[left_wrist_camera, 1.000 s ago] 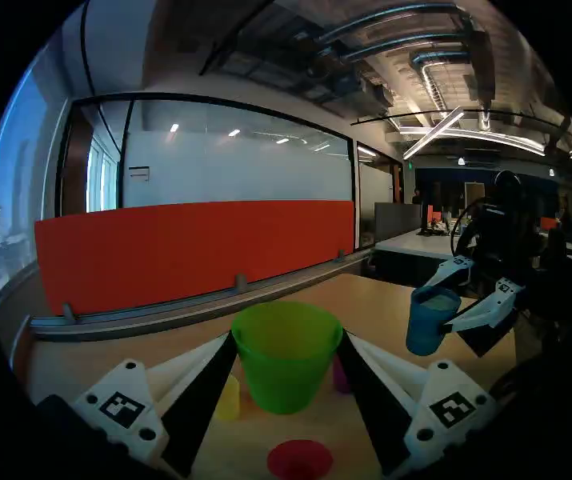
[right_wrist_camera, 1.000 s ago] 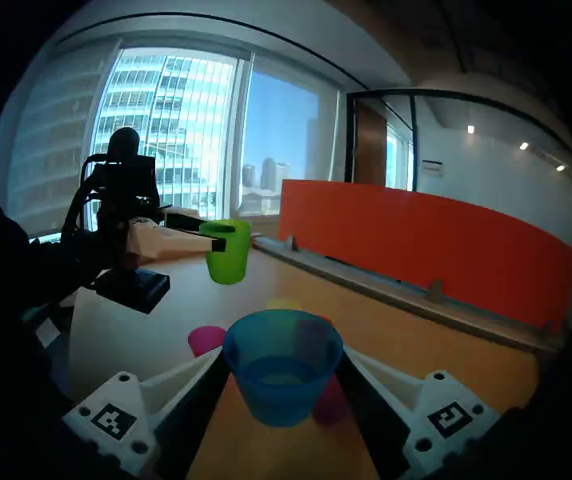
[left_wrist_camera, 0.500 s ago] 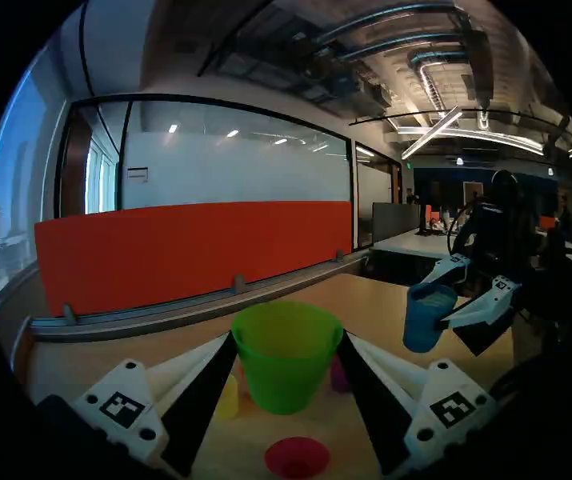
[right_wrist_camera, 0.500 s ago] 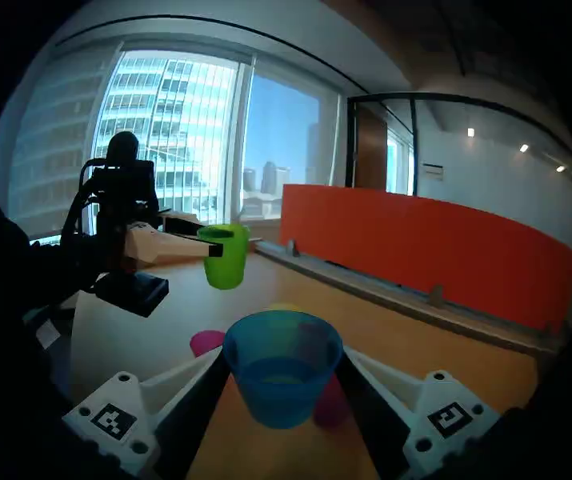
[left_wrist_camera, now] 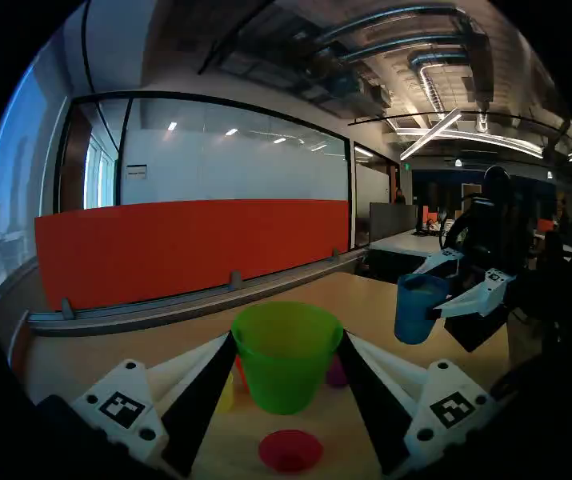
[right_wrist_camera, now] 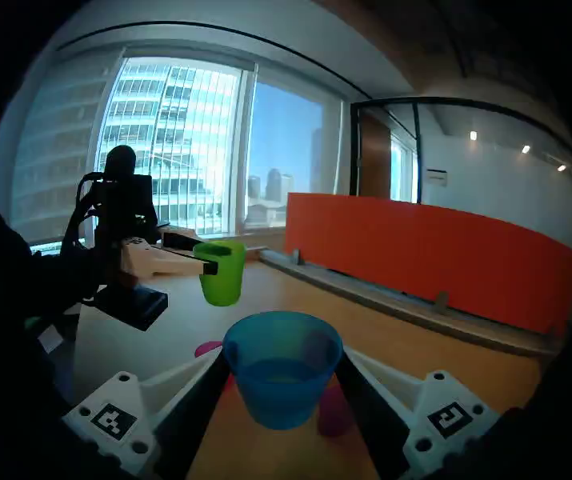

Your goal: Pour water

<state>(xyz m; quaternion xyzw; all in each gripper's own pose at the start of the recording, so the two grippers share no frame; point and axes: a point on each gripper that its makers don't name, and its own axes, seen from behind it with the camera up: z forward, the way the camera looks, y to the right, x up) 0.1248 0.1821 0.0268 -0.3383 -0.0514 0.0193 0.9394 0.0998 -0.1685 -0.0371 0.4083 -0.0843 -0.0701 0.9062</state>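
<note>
Now: L tongs (left_wrist_camera: 286, 346) clamped on green cup (left_wrist_camera: 287, 368), above tabletop (left_wrist_camera: 358, 292). R tongs (right_wrist_camera: 283, 362) clamped on blue cup (right_wrist_camera: 282, 406), water (right_wrist_camera: 282, 370) inside, 3 o'clock of green. Prob. light, thin, slick plastic; grip mid-wall, gently.

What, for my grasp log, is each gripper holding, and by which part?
Left gripper: green cup, by its side walls. Right gripper: blue cup, likewise.

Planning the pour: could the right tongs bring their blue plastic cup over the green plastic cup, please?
Probably yes: nothing stands between the blue plastic cup and the green plastic cup.
</note>
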